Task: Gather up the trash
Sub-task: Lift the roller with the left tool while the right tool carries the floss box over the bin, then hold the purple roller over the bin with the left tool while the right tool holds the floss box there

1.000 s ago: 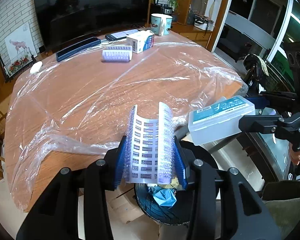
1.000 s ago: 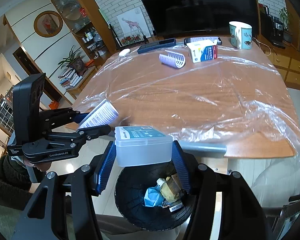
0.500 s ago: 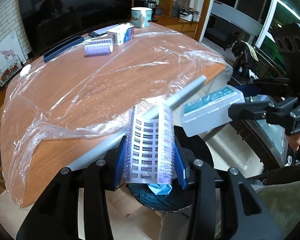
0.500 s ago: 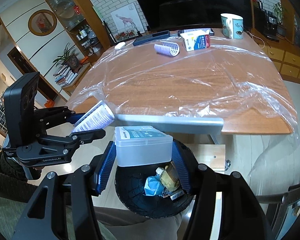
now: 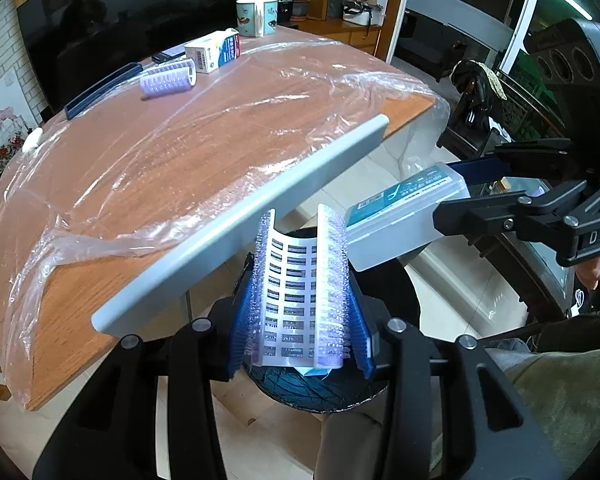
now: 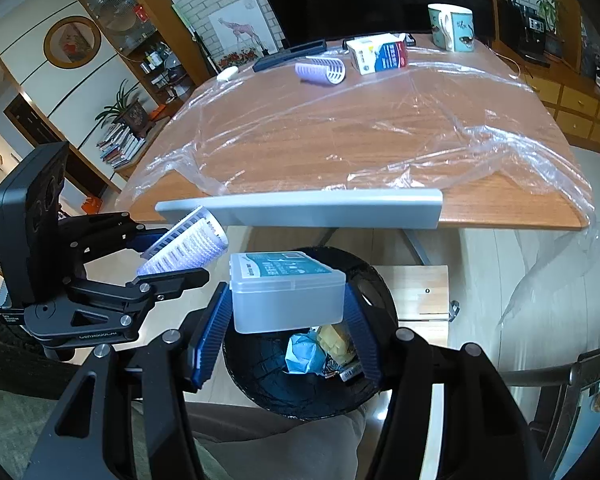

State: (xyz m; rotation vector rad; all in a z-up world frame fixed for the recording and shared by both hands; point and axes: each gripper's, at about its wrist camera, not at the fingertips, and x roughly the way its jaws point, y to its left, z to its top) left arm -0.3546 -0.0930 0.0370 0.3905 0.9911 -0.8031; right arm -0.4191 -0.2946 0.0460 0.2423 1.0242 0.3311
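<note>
Left wrist view: the left gripper (image 5: 300, 300) has its blue ribbed pads pressed on both sides of a lilac bristled hair roller cut open along its length (image 5: 302, 288), its pale slotted inner face turned up to the camera; the jaws are drawn in as far as the roller lets them
Right wrist view: the right gripper (image 6: 286, 312) is clamped on a clear rectangular plastic box with a teal printed lid (image 6: 286, 292), one pad against each short side; the jaws stand partly apart, filled by the box
Bin: a round black trash bin (image 6: 268, 392) sits on the floor right under both held pieces; crumpled light blue paper (image 6: 302, 354) and a yellowish scrap (image 6: 336, 342) lie inside with other small litter I cannot make out
Relation of the two tools: side by side above the bin, near each other but apart; from the right wrist the roller shows to the left of the box, from the left wrist the box shows to the right of the roller
Table: a wooden table (image 6: 380, 128) covered by a loose clear plastic sheet (image 6: 480, 140); a grey bar (image 6: 300, 208) runs along its near edge, above the bin
Left on the table, far side: a second lilac hair roller (image 6: 322, 70); a small white and blue carton (image 6: 378, 56); a teal patterned mug (image 6: 452, 26); a dark flat case (image 6: 290, 54)
</note>
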